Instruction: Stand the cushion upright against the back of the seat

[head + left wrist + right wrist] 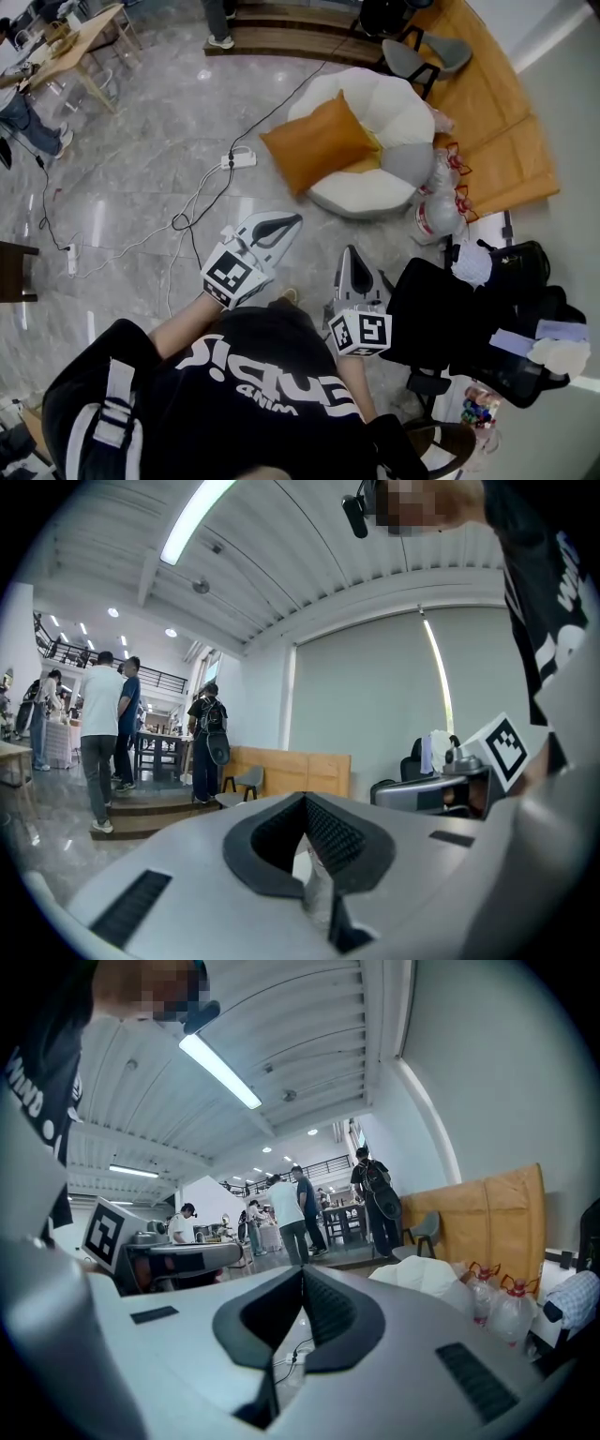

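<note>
An orange cushion (pixel 319 141) lies tilted over the left edge of a round white seat (pixel 375 192), beside a small grey cushion (pixel 408 164). In the head view my left gripper (pixel 292 219) is held over the floor short of the seat, shut with nothing in it, its tip pointing toward the cushion. My right gripper (pixel 351 251) is beside it, also shut and empty, and further from the seat. The left gripper view shows shut jaws (pixel 305 797) and the right gripper's body (pixel 441 789). In the right gripper view the shut jaws (pixel 302 1269) point past the white seat (pixel 422 1274); the cushion is hidden there.
A white power strip (pixel 239 160) and trailing cables lie on the marble floor left of the seat. Water bottles (pixel 439 211) stand at its right. A black office chair (pixel 487 309) loaded with things is at my right. Behind the seat are a grey chair (pixel 422 56) and a wooden platform (pixel 497 141).
</note>
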{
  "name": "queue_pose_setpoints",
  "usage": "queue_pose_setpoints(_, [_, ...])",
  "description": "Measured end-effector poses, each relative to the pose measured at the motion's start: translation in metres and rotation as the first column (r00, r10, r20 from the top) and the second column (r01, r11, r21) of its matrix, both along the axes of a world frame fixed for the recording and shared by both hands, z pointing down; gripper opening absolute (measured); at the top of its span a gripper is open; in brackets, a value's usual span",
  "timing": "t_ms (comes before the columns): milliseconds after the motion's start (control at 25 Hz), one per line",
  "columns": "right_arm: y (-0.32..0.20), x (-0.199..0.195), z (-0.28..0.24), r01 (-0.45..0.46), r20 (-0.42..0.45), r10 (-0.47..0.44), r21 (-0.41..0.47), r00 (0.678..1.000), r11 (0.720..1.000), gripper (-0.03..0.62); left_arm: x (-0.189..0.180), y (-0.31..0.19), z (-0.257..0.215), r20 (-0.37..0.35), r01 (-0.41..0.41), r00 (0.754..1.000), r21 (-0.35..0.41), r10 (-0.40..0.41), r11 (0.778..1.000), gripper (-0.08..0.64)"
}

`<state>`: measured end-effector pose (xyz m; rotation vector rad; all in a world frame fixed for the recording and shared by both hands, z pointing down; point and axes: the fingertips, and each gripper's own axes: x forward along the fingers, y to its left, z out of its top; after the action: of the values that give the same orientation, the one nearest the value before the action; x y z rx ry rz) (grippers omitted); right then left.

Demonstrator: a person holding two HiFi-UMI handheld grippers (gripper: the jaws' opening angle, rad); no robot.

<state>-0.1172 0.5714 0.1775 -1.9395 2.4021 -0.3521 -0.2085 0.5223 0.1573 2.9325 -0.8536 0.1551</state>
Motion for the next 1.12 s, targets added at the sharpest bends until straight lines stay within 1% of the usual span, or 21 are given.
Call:
queue_pose_setpoints(120, [-0.012, 0.022, 0.002, 0.005, 0.006, -0.005, -0.001, 1.000, 1.000, 0.020, 0.020, -0.014, -0.001, -0.001, 0.012, 1.000, 0.007, -0.012, 1.000, 0.008])
queue_pose_setpoints(280, [-0.030, 0.039, 0.007, 0.038, 0.005, -0.038, -0.006, 0.999, 0.999, 0.020, 0.037, -0.032, -0.005, -0.020, 0.021, 1.000, 0.026, -0.021, 0.999, 0.008])
queue_pose_setpoints(480, [-0.050, 0.047, 0.013, 0.070, 0.015, -0.070, -0.020, 0.997, 0.997, 0.021, 0.045, -0.055, -0.005, -0.026, 0.059, 0.998, 0.049, -0.057, 0.997, 0.008])
queue_pose_setpoints(640, [-0.069, 0.046, 0.015, 0.089, 0.016, -0.089, -0.024, 0.996, 0.996, 0.020, 0.045, -0.079, -0.006, -0.017, 0.090, 0.996, 0.037, -0.089, 0.995, 0.008])
queue_pose_setpoints(840, [-0.100, 0.056, 0.021, 0.074, 0.024, -0.074, -0.035, 0.997, 0.997, 0.020, 0.055, -0.114, -0.003, 0.000, 0.089, 0.996, 0.047, -0.089, 0.995, 0.008])
queue_pose_setpoints(960, [-0.124, 0.058, 0.022, 0.070, 0.025, -0.069, -0.038, 0.997, 0.997, 0.021, 0.057, -0.140, -0.004, -0.015, 0.088, 0.996, 0.044, -0.088, 0.995, 0.008])
queue_pose_setpoints(1040, [-0.143, 0.060, 0.022, 0.062, 0.027, -0.061, -0.040, 0.998, 0.997, 0.020, 0.061, -0.157, -0.004, -0.021, 0.072, 0.997, 0.038, -0.071, 0.997, 0.008])
queue_pose_setpoints(1120, [-0.163, 0.063, 0.023, 0.050, 0.032, -0.049, -0.041, 0.998, 0.998, 0.020, 0.065, -0.173, -0.002, -0.018, 0.036, 0.999, 0.035, -0.036, 0.999, 0.008])
